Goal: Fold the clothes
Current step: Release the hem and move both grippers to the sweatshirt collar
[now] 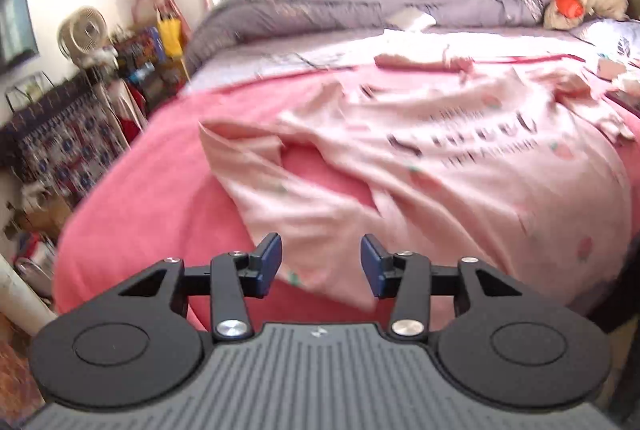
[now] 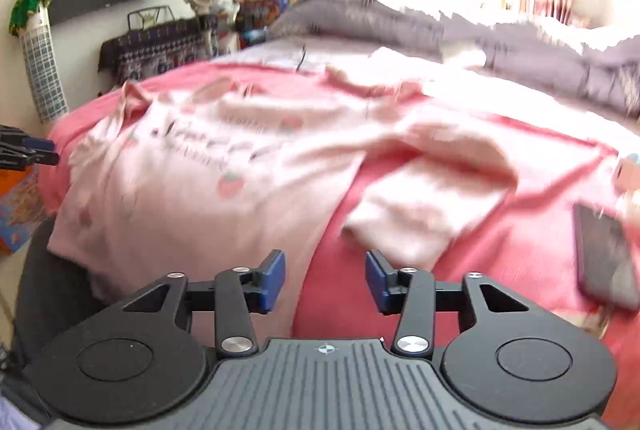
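Note:
A pale pink long-sleeved shirt (image 1: 460, 166) with dark lettering and strawberry prints lies spread on a pink blanket (image 1: 152, 182) on a bed. My left gripper (image 1: 321, 264) is open and empty, just above the shirt's near hem. The shirt also shows in the right wrist view (image 2: 192, 182), with one sleeve (image 2: 424, 206) lying to the right. My right gripper (image 2: 325, 280) is open and empty, over the blanket between the shirt's body and that sleeve. The left gripper's tip (image 2: 38, 150) shows at the left edge of the right wrist view.
A dark phone (image 2: 608, 254) lies on the blanket (image 2: 500, 254) at the right. A grey quilt (image 1: 340, 6) is bunched at the far side of the bed. A patterned shelf (image 1: 60, 134) and a fan (image 1: 82, 30) stand beyond the bed's left edge.

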